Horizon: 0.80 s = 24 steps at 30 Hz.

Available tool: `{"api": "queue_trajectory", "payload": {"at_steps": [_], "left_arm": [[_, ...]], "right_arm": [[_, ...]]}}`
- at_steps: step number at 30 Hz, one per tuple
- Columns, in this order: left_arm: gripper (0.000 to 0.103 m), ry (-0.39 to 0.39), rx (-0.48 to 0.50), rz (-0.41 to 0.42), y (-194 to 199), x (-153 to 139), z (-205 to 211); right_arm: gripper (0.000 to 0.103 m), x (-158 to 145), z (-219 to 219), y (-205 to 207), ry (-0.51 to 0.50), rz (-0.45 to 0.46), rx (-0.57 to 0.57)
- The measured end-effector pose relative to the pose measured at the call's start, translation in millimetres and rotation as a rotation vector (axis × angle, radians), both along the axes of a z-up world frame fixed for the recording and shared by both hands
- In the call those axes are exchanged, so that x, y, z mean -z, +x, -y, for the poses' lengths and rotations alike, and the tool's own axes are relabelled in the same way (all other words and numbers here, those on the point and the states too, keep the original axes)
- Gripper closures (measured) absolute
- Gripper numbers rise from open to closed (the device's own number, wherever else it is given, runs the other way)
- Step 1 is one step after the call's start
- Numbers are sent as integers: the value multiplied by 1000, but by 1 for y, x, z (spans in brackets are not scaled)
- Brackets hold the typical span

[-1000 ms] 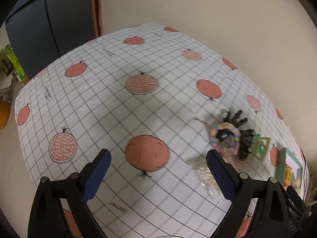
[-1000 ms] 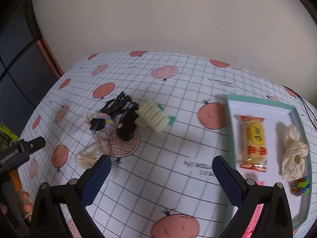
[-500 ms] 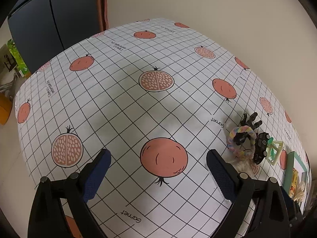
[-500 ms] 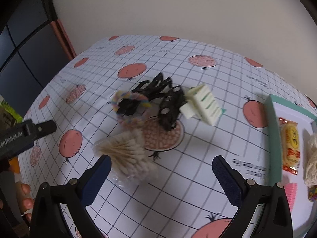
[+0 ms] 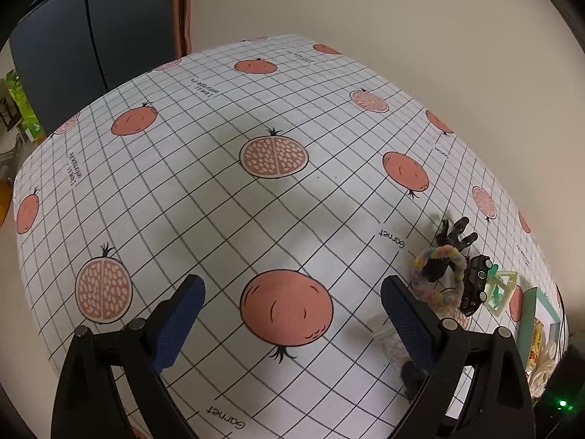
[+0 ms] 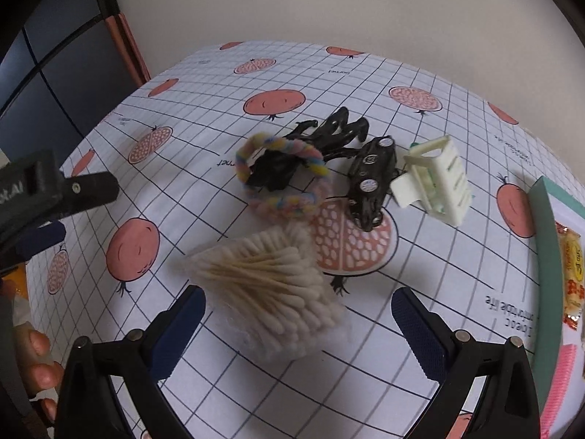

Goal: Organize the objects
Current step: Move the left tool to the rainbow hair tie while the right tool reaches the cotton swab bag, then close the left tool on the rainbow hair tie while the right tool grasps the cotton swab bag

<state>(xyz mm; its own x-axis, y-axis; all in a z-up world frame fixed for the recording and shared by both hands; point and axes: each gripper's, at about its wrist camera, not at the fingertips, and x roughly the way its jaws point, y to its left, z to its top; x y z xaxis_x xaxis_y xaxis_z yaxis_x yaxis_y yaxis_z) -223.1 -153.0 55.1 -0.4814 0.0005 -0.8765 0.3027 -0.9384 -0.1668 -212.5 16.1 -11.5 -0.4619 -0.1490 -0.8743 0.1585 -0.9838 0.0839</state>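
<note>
Whereas one second ago the right tool [image 6: 298, 323] framed the whole table with the green tray in full view, it now sits low and close over the packet of cotton swabs [image 6: 272, 289], which fills the space just ahead of its widely spread, empty jaws. Relative to the packet, the pastel hair tie [image 6: 283, 179] and black claw clip [image 6: 321, 139] lie just beyond, the black toy car [image 6: 371, 181] beyond and to the right, and the cream hair clip [image 6: 437, 181] farther right; the green tray [image 6: 548, 267] is at the far right edge with a snack bar [image 6: 572, 276] inside. The left tool [image 5: 290, 323], also wide and empty, has drawn away from the packet toward bare table [image 5: 219, 201]. The approach suggests the packet is the next item selected for transfer, probably to the tray; no grasp has yet been made.
</note>
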Motion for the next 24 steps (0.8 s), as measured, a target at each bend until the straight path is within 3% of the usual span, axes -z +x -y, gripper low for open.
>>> {"api": "queue_trajectory", "payload": {"at_steps": [13,19,24], "left_arm": [[6,-10,67,-17,-18,8,-23],[6,4,127,-22,-27,14,-44],[6,33,163,-27,-35,19,-59]], "right_arm": [[8,8,-13,-11,25,2,28],[16,8,-17,-14,39,-6,25],[30,6,-22,-16,38,-14,35]]}}
